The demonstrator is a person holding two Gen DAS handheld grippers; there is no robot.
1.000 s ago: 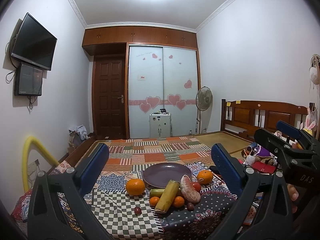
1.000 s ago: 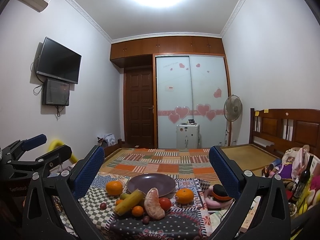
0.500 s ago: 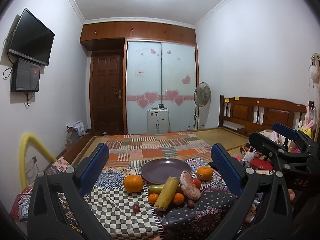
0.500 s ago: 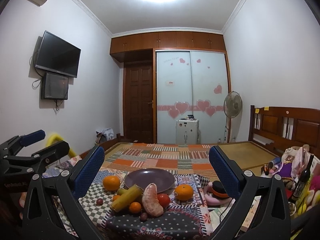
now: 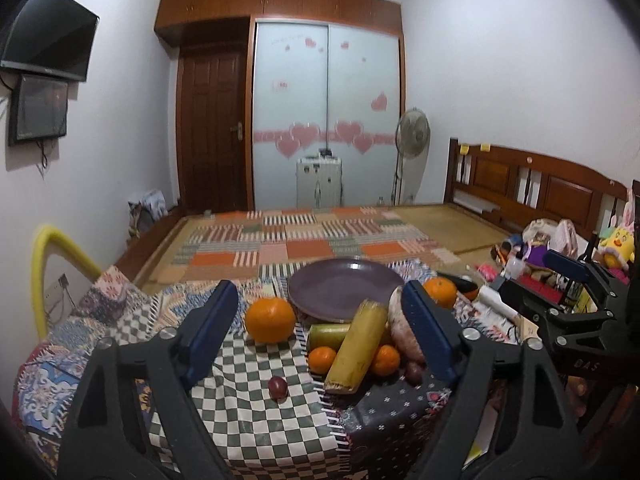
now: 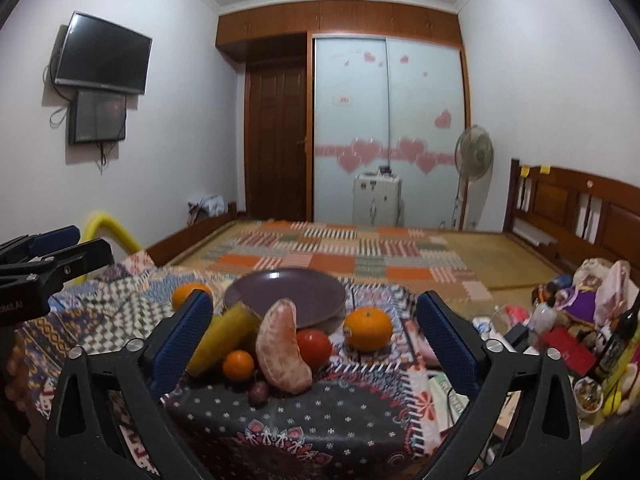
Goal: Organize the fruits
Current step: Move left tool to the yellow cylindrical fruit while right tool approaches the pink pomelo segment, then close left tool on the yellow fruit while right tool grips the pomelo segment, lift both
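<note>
- Left gripper (image 5: 320, 336) and right gripper (image 6: 314, 338): both spread wide, nothing between the pads.
- Readable on gripper bodies: "DAS", partly "bot.AI".
- Fruit pile near on patterned cloth (image 5: 256, 412): small dark plum (image 5: 277, 386), yellow cylinder (image 5: 357, 346), peeled pomelo segment (image 6: 283, 347), red tomato (image 6: 314, 347), oranges (image 5: 270, 320).
- Beyond, touching the pile: empty purple plate (image 5: 340, 288).

I'm working in a home bedroom: wooden headboard (image 6: 576, 204), heart-stickered wardrobe doors (image 6: 386, 128), wall-mounted TV (image 6: 103, 59), patchwork bedspread (image 5: 304, 240).
</note>
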